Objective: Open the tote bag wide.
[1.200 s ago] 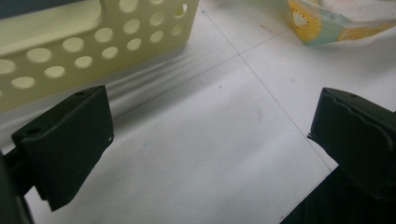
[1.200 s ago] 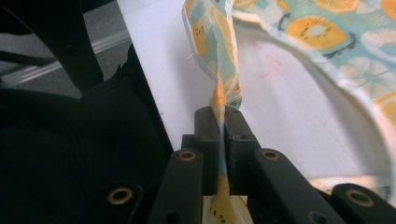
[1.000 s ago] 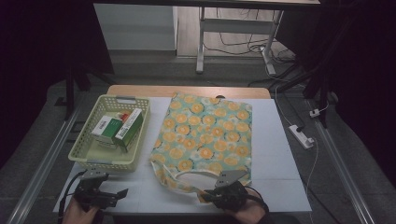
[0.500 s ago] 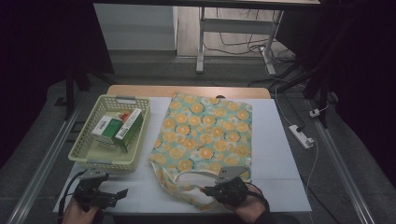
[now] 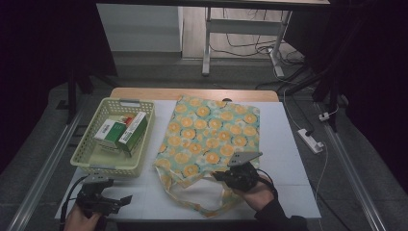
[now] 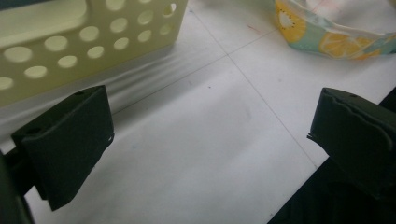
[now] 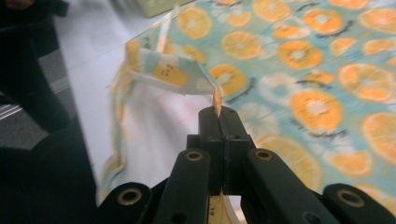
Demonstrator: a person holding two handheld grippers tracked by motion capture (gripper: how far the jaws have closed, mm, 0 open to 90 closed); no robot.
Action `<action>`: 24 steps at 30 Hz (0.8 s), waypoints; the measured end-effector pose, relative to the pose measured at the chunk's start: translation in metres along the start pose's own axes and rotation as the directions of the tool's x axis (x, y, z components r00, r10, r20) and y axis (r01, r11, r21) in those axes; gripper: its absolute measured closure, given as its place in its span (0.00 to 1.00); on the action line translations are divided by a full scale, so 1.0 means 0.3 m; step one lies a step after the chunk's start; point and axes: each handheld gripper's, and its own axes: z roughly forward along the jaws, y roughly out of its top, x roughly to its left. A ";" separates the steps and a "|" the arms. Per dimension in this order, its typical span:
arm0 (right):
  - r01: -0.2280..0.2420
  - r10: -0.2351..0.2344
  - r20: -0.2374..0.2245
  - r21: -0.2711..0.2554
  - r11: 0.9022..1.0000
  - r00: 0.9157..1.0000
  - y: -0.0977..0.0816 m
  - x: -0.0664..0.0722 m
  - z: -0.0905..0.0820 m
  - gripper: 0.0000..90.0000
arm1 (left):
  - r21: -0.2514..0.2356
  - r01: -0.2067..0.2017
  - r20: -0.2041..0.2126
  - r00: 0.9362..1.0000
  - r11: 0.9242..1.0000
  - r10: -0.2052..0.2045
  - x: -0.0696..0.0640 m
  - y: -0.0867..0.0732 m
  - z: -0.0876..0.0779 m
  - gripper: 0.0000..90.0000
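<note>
Covering the wooden table point(image 5: 144, 93), a white mat point(image 5: 288, 144) bears the right gripper point(image 7: 218, 111) pinching the bag handle point(image 7: 170, 70).

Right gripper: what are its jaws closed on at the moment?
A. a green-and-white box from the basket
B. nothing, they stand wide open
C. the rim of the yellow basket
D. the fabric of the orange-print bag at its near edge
D: in the right gripper view the right gripper has its jaws pressed together on a fold of the orange-print bag, lifting it.
</note>
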 end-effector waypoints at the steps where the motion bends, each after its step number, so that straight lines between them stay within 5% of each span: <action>1: -0.001 0.001 0.006 -0.001 1.000 1.000 0.006 -0.012 0.003 0.99 | -0.001 -0.002 0.005 1.000 1.000 0.002 0.000 0.000 0.000 0.00; 24: -0.085 0.084 0.104 0.001 0.996 0.991 0.083 -0.292 0.105 0.99 | 0.008 -0.001 0.025 1.000 1.000 0.001 0.005 0.002 0.003 0.00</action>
